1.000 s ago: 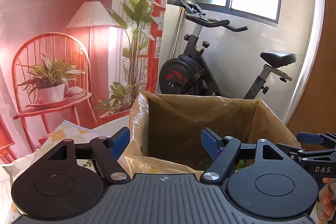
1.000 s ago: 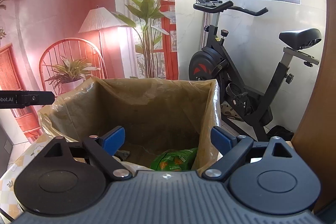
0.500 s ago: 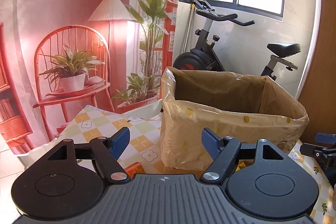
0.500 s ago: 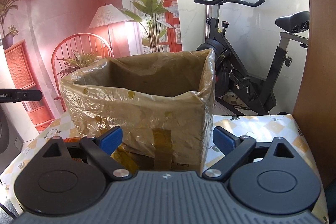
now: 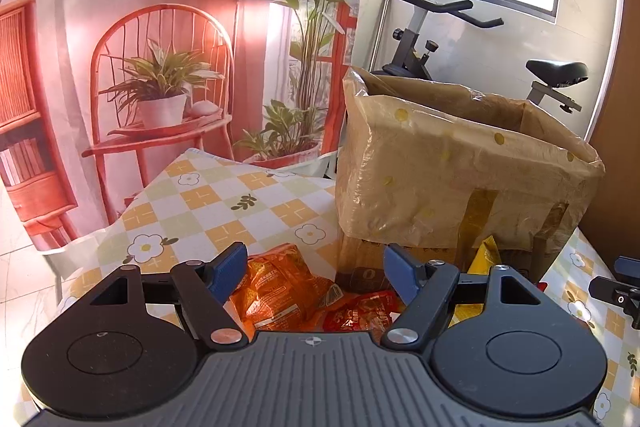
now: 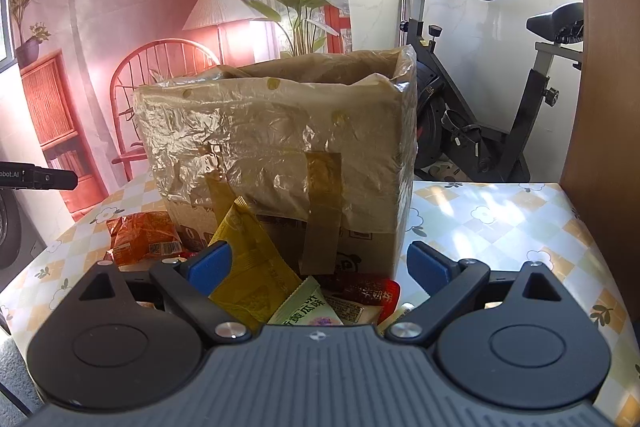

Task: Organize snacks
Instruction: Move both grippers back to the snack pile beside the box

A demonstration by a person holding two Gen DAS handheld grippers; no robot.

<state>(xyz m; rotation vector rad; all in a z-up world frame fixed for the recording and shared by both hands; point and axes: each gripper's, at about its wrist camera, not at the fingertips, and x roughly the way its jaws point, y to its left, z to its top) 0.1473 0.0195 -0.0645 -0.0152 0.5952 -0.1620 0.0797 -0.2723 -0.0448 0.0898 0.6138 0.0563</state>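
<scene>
In the left wrist view, the left gripper (image 5: 314, 269) hung low over the checked flower-print tablecloth (image 5: 208, 195), its blue-tipped jaws spread wide and holding nothing. Between them at lower centre lay a crinkled orange foil snack packet (image 5: 280, 287), with a smaller red foil packet (image 5: 366, 311) just to its right, so the tool seemed lined up to choose one of the two. Right of centre stood the tall cardboard box lined with clear plastic film (image 5: 452, 179), open-topped and close behind the packets, probably kept near so each snack needed only a short lift. In the right wrist view, the right gripper (image 6: 318, 263) was likewise spread and empty. A yellow foil packet (image 6: 248, 267) leaned against the box's taped front at lower left of centre; a pale green sachet (image 6: 306, 307) and a dark red packet (image 6: 366, 293) lay beside it toward the right.
</scene>
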